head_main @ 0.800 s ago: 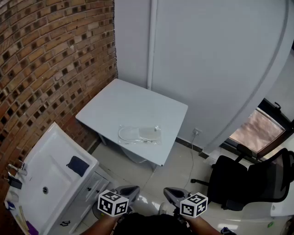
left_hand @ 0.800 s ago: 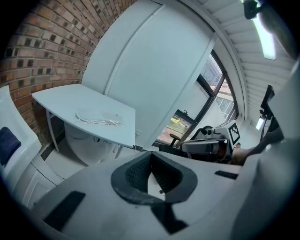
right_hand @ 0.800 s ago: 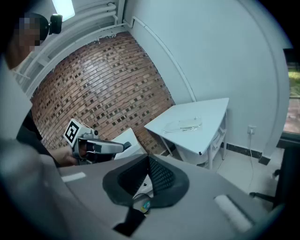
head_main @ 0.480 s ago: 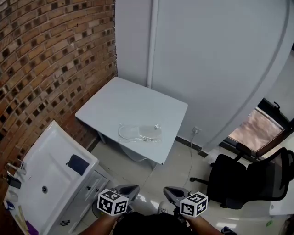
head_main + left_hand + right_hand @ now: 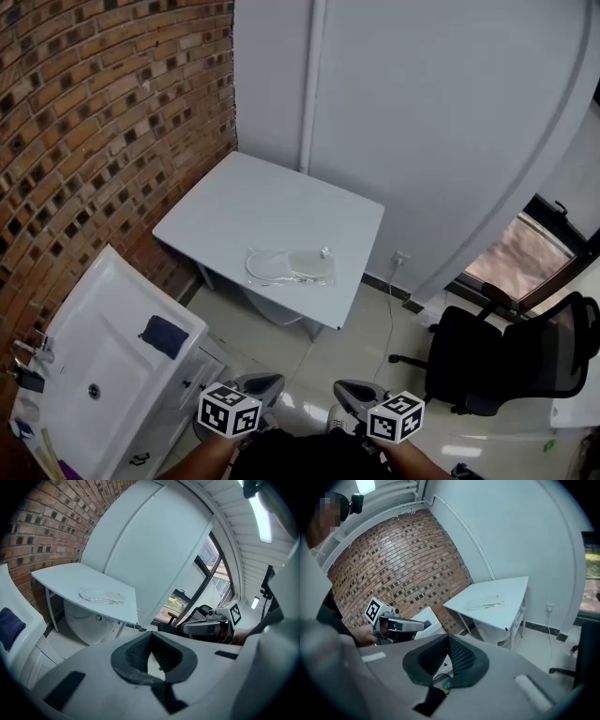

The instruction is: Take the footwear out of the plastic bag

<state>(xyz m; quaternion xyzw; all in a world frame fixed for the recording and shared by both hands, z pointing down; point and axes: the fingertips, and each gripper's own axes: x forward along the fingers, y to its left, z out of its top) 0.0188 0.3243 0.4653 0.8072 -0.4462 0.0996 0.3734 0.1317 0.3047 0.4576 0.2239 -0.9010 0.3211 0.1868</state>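
A clear plastic bag (image 5: 291, 266) with pale footwear inside lies flat near the front edge of the white table (image 5: 244, 202). The same bag (image 5: 102, 596) shows in the left gripper view, and the bag (image 5: 484, 603) appears far off in the right gripper view. My left gripper (image 5: 265, 385) and right gripper (image 5: 349, 390) are both held low at the bottom of the head view, well short of the table. Both are shut with nothing between the jaws. The left gripper (image 5: 149, 648) and the right gripper (image 5: 448, 655) show their ribbed pads meeting.
A brick wall (image 5: 94, 122) runs along the left. A white washbasin unit (image 5: 94, 366) with a dark cloth (image 5: 161, 337) stands at the lower left. A black office chair (image 5: 506, 361) is at the right. A round white bin (image 5: 89, 623) sits under the table.
The table and bag have slid slightly in the head view as the camera shifted. Both grippers stay in the same place, shut.
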